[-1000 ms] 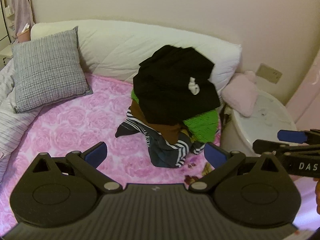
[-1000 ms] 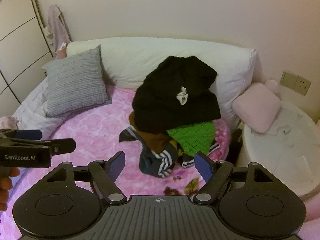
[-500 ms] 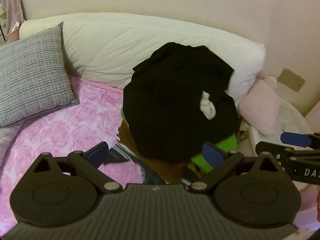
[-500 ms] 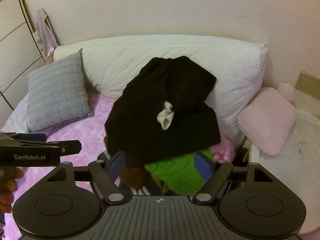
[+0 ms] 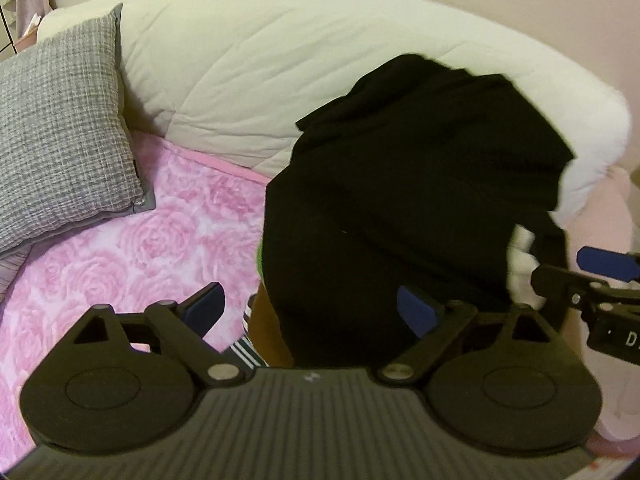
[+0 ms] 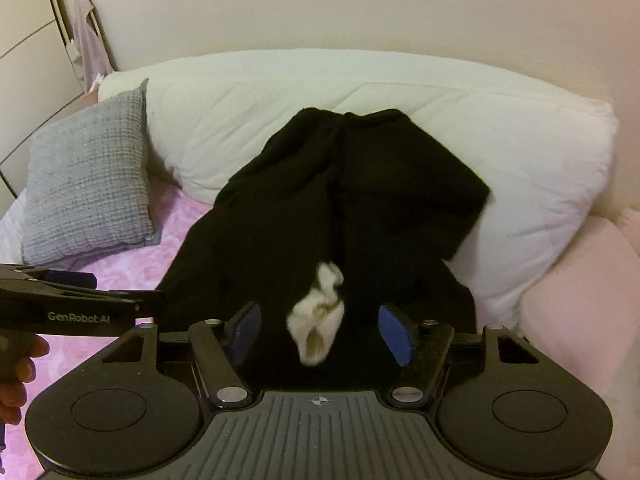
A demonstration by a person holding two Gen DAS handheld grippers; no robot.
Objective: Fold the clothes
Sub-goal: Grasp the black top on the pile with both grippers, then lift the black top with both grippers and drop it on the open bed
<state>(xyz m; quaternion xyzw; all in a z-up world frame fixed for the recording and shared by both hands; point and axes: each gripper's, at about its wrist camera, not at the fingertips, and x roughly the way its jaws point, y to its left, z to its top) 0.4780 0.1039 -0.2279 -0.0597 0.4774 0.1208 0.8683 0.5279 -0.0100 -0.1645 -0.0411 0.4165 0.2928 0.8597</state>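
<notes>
The left gripper (image 6: 72, 280) is showing "GenRobot.AI" on its side. The black garment (image 6: 340, 208) is lying atop the clothes pile, leaning against the white pillow (image 6: 500, 152). Both the left gripper and the right gripper (image 6: 320, 334) are hovering wide apart just before the garment, jaws having just been narrowing, gripping nothing; a white tag (image 6: 320, 312) is sitting between the right jaws.

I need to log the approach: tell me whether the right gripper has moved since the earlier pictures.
Yes. The right gripper has closed in on the black knitted garment, which now hides much more of the fixed white quilted bolster. Its jaws have been closing, gripping nothing.
</notes>
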